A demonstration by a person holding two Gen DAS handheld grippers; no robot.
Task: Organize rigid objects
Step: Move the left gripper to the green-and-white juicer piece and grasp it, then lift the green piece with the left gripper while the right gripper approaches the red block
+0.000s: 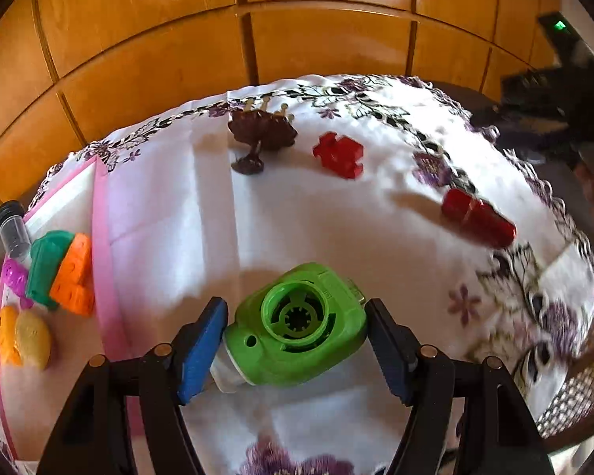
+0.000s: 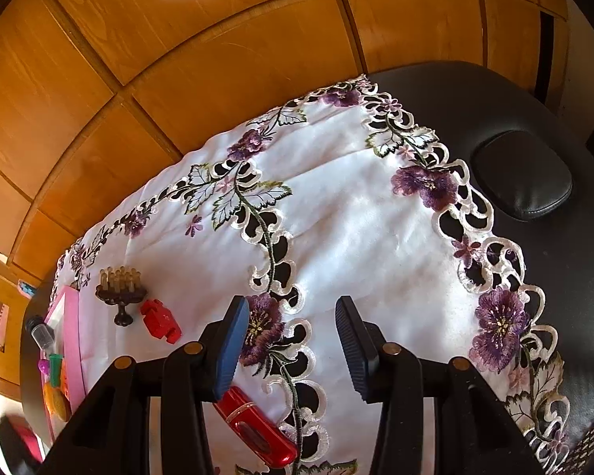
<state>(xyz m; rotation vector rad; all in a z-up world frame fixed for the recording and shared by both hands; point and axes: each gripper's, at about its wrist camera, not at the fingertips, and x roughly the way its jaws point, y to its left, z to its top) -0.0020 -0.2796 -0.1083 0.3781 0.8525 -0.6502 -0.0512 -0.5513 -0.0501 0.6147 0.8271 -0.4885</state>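
My left gripper (image 1: 297, 336) is shut on a green plastic toy camera (image 1: 297, 332), held above the white embroidered cloth (image 1: 297, 217). A pink-rimmed tray (image 1: 103, 261) at the left holds a teal and orange block (image 1: 61, 273), yellow oval pieces (image 1: 23, 340), a purple piece (image 1: 14, 277) and a small vial (image 1: 12, 229). On the cloth lie a brown candelabra toy (image 1: 261, 134), a red puzzle-shaped piece (image 1: 338, 154) and a red oblong case (image 1: 477, 217). My right gripper (image 2: 293, 344) is open and empty above the cloth; the red case (image 2: 257, 431) lies below its left finger.
Wooden panelled cabinets (image 1: 217, 39) stand behind the table. A black padded surface (image 2: 534, 158) lies beyond the cloth's right edge. The candelabra (image 2: 120, 289), the red piece (image 2: 160, 320) and the tray (image 2: 71, 340) show at the left in the right wrist view.
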